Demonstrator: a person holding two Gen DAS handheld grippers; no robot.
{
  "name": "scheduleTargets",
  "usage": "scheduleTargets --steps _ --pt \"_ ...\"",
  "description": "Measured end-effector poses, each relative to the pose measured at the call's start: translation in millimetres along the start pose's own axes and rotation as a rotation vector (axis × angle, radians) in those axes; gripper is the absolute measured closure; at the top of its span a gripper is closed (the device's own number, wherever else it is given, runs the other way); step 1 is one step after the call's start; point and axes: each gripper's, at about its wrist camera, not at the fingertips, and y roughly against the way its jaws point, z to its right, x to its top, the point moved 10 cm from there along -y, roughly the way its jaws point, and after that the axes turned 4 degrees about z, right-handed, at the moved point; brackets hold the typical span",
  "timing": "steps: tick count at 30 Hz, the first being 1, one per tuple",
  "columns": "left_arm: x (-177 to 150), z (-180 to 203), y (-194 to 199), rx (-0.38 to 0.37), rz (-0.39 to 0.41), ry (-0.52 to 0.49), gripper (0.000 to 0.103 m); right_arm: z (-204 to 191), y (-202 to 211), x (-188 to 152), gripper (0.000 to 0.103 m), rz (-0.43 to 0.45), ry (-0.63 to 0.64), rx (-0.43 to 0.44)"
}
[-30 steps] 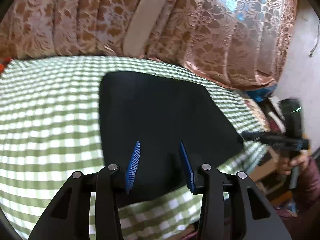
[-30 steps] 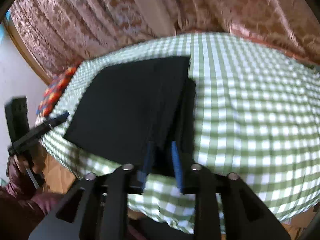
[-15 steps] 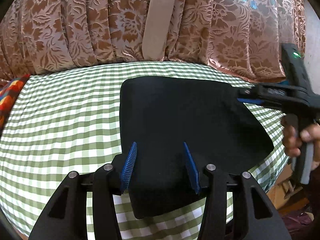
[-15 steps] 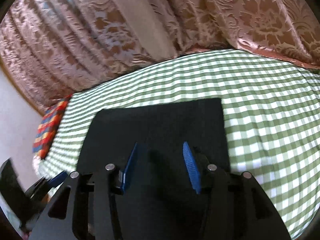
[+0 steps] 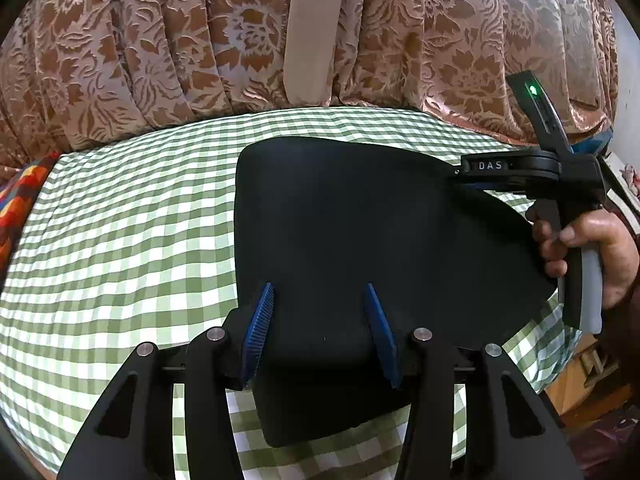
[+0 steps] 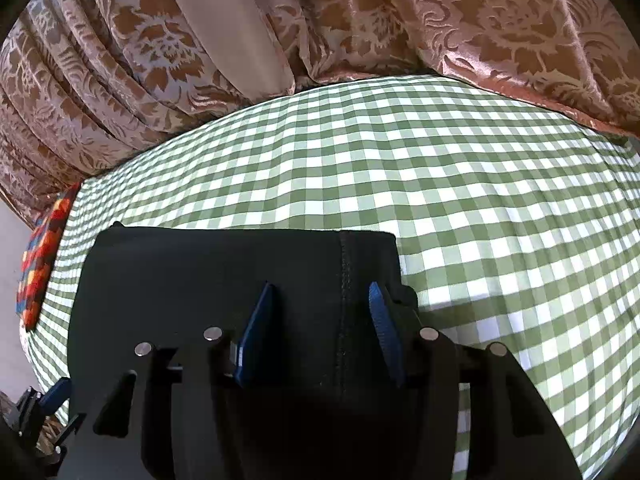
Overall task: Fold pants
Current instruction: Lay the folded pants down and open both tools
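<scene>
The black pants (image 5: 380, 232) lie folded into a compact block on the green-and-white checked cloth (image 5: 120, 240). My left gripper (image 5: 318, 300) is open and empty, its blue pads over the near left part of the pants. My right gripper (image 6: 320, 300) is open and empty over the pants (image 6: 224, 272), with a stitched seam running between its pads. The right gripper also shows in the left wrist view (image 5: 460, 172), over the pants' far right edge, held by a hand.
A brown floral curtain (image 5: 200, 40) hangs behind the checked surface. A bright patterned cloth (image 6: 40, 264) lies at the far left edge. The checked cloth (image 6: 480, 200) stretches to the right of the pants. A wooden floor area shows at lower right (image 5: 580, 380).
Both grippers have swung over the folded pants. The right gripper's pads stood closer together a second ago and are now wide apart. The pants lie flatter and more squared.
</scene>
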Motion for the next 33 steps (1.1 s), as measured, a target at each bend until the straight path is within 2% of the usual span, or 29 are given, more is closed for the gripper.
scheduleTargets --steps 7,9,15,21,25,29,31,33 --pt "-2 1 -2 0.024 0.01 -0.001 0.056 1 -1 0 0.053 0.021 -0.003 0.007" --pt "-2 0 0 0.028 0.013 0.003 0.052 1 6 2 0.053 0.033 -0.019 0.027" --pt "2 -8 11 0.056 0.039 0.017 0.051 -2 45 1 0.051 0.089 -0.031 0.075" --pt "4 -23 20 0.094 0.058 0.045 0.051 -10 86 -26 0.051 0.12 0.05 0.098" --pt "-1 -32 20 0.119 0.046 0.063 0.05 -13 102 -52 0.051 0.108 0.12 0.099" --pt "-7 -35 19 0.128 0.032 0.068 0.05 -5 106 -73 0.051 0.072 0.126 0.092" --pt "-9 -36 19 0.134 0.031 0.07 0.046 2 103 -83 0.052 0.053 0.12 0.07" --pt "-10 -36 18 0.134 0.03 0.072 0.046 16 91 -95 0.052 0.004 0.087 0.047"
